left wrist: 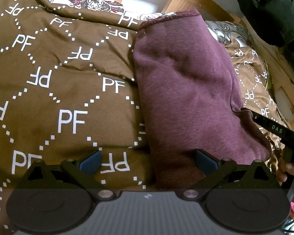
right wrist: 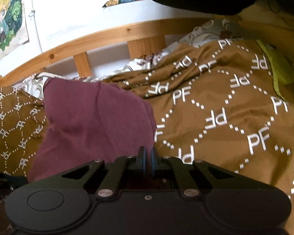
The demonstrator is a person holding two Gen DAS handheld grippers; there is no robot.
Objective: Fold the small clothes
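- Left wrist view: a brown bedspread point(left wrist: 64, 82) printed with white "PF" letters and dotted diamonds covers the bed, with a wooden bed frame point(left wrist: 178, 2) and a white wall beyond it, and a flowered sheet point(left wrist: 96, 2) showing at the far edge.
- A dark bundle point(left wrist: 272, 9) sits at the upper right.
- The maroon garment point(left wrist: 186, 82) lies on the bedspread, running from the far edge toward me, folded into a long shape with a trimmed hem at its far end.
- My left gripper point(left wrist: 148, 163) has its blue pads spread wide; the near end of the garment lies by the right pad, nothing pinched.
- My right gripper point(left wrist: 268, 124) comes in from the right, its black tip at the garment's right edge; whether it grips cloth there I cannot tell.
- Right wrist view: the same bedspread point(right wrist: 225, 107) and wooden frame point(right wrist: 111, 37), a white wall with a cartoon poster point(right wrist: 7, 19) on the left.
- The garment point(right wrist: 92, 121) lies left of centre.
- My right gripper point(right wrist: 148, 156) has its pads pressed together, over the garment's right edge; cloth between them is not clear.
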